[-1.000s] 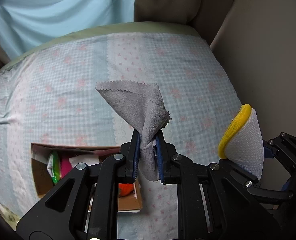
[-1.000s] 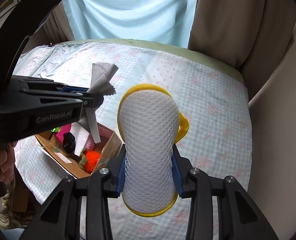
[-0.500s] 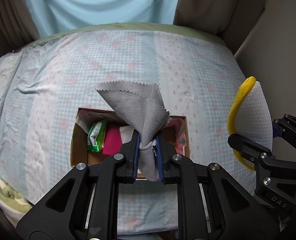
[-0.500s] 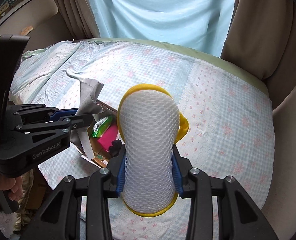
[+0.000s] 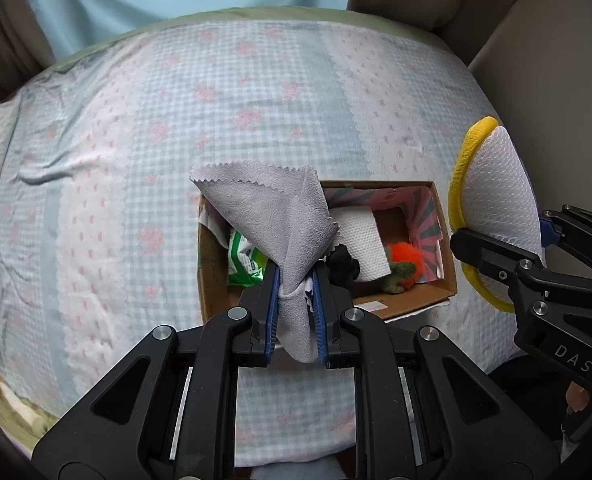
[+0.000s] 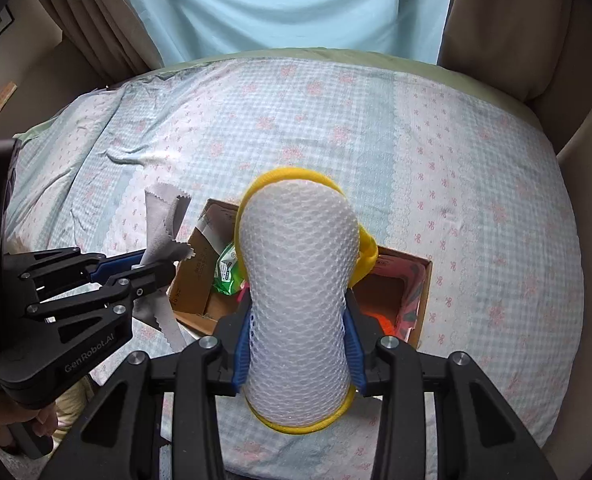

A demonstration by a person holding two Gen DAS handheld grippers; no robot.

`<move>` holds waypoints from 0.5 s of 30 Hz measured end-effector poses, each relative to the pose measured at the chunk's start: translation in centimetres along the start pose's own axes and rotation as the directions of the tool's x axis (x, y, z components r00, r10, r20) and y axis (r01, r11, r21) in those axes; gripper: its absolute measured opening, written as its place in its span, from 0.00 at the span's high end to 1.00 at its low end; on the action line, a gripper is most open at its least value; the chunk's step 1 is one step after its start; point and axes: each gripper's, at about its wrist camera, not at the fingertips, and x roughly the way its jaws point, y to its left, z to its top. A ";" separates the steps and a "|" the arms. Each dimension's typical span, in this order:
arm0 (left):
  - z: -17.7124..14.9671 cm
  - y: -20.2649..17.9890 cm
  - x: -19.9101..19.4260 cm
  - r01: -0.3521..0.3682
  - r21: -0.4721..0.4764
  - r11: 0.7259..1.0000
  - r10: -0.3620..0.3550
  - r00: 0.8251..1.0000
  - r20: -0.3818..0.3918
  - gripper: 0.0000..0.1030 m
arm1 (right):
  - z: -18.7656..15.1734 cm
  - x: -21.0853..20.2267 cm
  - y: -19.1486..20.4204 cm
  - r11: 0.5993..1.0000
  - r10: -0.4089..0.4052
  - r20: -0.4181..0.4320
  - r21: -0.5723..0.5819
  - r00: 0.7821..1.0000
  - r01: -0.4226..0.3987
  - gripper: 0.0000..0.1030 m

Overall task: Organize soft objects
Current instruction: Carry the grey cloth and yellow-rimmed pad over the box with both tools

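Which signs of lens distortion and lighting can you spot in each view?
Left wrist view: the checked bedspread bulges barrel-like, corners vignette dark, light is soft and shadowless. Right wrist view: same bulge; the white mesh yellow-rimmed sponge looms large, and the pale blue curtain glows evenly.

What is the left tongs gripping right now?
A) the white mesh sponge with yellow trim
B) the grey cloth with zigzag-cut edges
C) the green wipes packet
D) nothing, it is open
B: the left tongs are shut on the grey cloth with zigzag-cut edges, held above the open cardboard box; the white mesh sponge with yellow trim is clamped in the right tongs.
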 end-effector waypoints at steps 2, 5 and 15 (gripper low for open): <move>0.1 1.2 0.8 0.012 0.010 1.000 -0.012 1.000 -0.023 0.87 | -0.1 1.1 0.5 1.000 -0.007 -0.018 0.022 1.000 0.008 0.65; 0.1 2.8 2.3 0.020 0.032 0.999 -0.018 0.999 -0.051 0.87 | -0.1 2.9 0.7 0.998 0.002 -0.056 0.063 0.998 0.002 0.65; 0.4 4.6 7.4 0.056 0.046 0.997 -0.050 0.991 -0.127 0.87 | 0.2 8.5 -0.3 0.987 0.012 -0.138 0.160 0.990 0.010 0.65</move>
